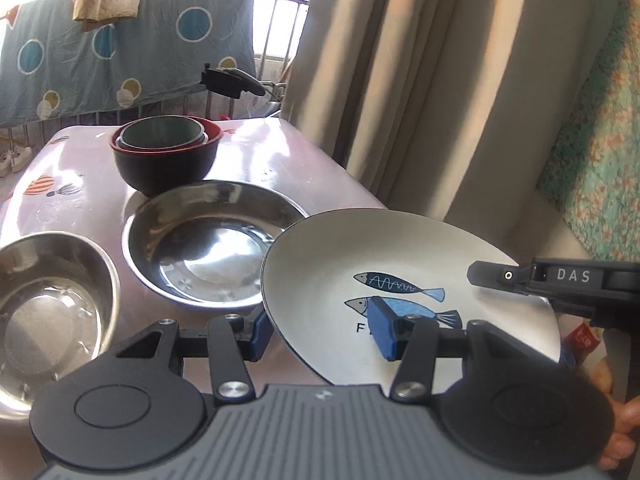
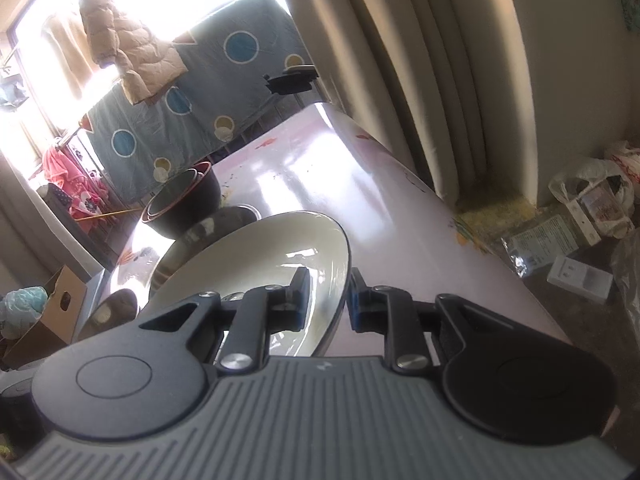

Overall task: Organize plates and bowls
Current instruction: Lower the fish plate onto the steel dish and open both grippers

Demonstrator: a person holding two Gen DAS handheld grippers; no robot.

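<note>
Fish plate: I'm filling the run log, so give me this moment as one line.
fish plate: tilted, lifted | right claw: shut on rim | left claw: open, straddling rim | steel plate: on table

The fish-print plate (image 1: 360,280) hangs tilted at 4 o'clock, its rim between the blue pads of the left gripper (image 1: 320,332) and pinched at 3 o'clock by the right gripper (image 1: 496,276) (marked DAS). Two steel basins (image 1: 208,240) sit at 9 o'clock; nested bowls (image 1: 164,156) stand at 11 on the pink table (image 1: 280,160).
</note>
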